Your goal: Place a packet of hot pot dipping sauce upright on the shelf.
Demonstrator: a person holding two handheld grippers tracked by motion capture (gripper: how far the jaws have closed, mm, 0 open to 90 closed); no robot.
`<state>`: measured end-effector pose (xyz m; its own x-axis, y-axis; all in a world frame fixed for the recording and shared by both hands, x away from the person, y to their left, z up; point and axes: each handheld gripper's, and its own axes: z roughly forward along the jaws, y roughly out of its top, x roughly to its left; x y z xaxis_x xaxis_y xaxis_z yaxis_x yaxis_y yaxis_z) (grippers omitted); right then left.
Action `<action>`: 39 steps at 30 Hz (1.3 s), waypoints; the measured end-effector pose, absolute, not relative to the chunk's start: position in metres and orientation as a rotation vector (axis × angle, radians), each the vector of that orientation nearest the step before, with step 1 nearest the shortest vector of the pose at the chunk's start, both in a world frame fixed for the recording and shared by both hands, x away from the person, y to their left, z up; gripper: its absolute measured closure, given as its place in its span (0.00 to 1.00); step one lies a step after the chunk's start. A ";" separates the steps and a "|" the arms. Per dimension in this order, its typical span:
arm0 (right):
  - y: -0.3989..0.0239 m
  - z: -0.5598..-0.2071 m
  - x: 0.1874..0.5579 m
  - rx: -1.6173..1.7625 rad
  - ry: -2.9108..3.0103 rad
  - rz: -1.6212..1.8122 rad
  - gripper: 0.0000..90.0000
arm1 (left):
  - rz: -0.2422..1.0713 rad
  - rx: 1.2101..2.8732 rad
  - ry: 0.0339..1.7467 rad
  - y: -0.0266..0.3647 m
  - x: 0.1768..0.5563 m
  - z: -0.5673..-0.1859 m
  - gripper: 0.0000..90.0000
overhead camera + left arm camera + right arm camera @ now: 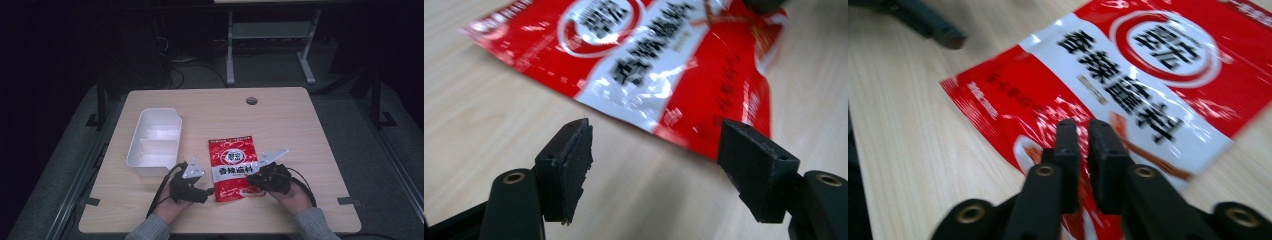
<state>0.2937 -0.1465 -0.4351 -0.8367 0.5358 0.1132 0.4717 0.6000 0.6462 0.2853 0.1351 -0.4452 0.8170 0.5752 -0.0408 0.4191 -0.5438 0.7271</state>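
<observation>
**Currently: right tool pinching the packet's near edge**

Presently the red seasoning packet (233,167) lies flat on the worktop (300,130), just right of the white 2-compartment tray (154,137). Its long axis runs from the person's side toward the far edge, the printed top pointing away. The right tool (1083,150) is clenched on the packet's near right corner, with film between the jaws. The left tool (654,165) is released, its jaws wide apart, facing the packet's near left edge without touching it. In my judgement the lift should be slow, and the left tool should take the opposite corner so the packet stays level and does not slip.
</observation>
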 end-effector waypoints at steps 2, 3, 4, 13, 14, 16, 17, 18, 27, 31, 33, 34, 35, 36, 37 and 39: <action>-0.141 -0.436 0.294 0.842 2.741 1.039 0.96 | 0.240 2.207 0.768 0.135 0.292 -0.443 0.32; -0.138 -0.437 0.295 0.836 2.750 1.027 0.97 | 0.218 2.198 0.792 0.134 0.297 -0.443 0.32; -0.136 -0.439 0.295 0.831 2.755 1.010 0.98 | 0.197 2.200 0.804 0.132 0.301 -0.442 0.31; -0.133 -0.446 0.294 0.830 2.757 0.969 1.00 | 0.259 2.183 0.916 0.110 0.333 -0.435 0.30; -0.133 -0.446 0.293 0.831 2.752 0.974 1.00 | 0.272 2.178 0.929 0.109 0.337 -0.434 0.29; -0.134 -0.447 0.292 0.830 2.736 0.988 1.00 | 0.281 2.162 0.956 0.107 0.344 -0.433 0.29; -0.134 -0.448 0.291 0.831 2.731 0.992 1.00 | 0.283 2.161 0.968 0.106 0.348 -0.433 0.29; -0.134 -0.448 0.291 0.829 2.728 0.994 1.00 | 0.290 2.159 0.986 0.105 0.352 -0.433 0.29; -0.134 -0.448 0.289 0.827 2.722 0.996 1.00 | 0.289 2.142 1.119 0.100 0.388 -0.442 0.30; -0.135 -0.448 0.289 0.825 2.723 0.997 1.00 | 0.302 2.146 1.153 0.096 0.399 -0.447 0.30; -0.134 -0.448 0.289 0.822 2.719 0.996 1.00 | 0.305 2.155 1.165 0.094 0.404 -0.449 0.29; -0.134 -0.449 0.289 0.822 2.718 0.996 1.00 | 0.294 2.147 1.175 0.094 0.406 -0.449 0.29; -0.134 -0.449 0.289 0.821 2.716 0.996 1.00 | 0.290 2.145 1.179 0.093 0.408 -0.449 0.29; -0.134 -0.449 0.289 0.817 2.716 0.995 1.00 | 0.285 2.144 1.181 0.093 0.409 -0.449 0.29; -0.134 -0.449 0.288 0.814 2.716 0.994 1.00 | 0.281 2.140 1.182 0.093 0.410 -0.450 0.30; -0.134 -0.449 0.288 0.809 2.714 0.993 1.00 | 0.247 2.123 1.194 0.094 0.411 -0.450 0.32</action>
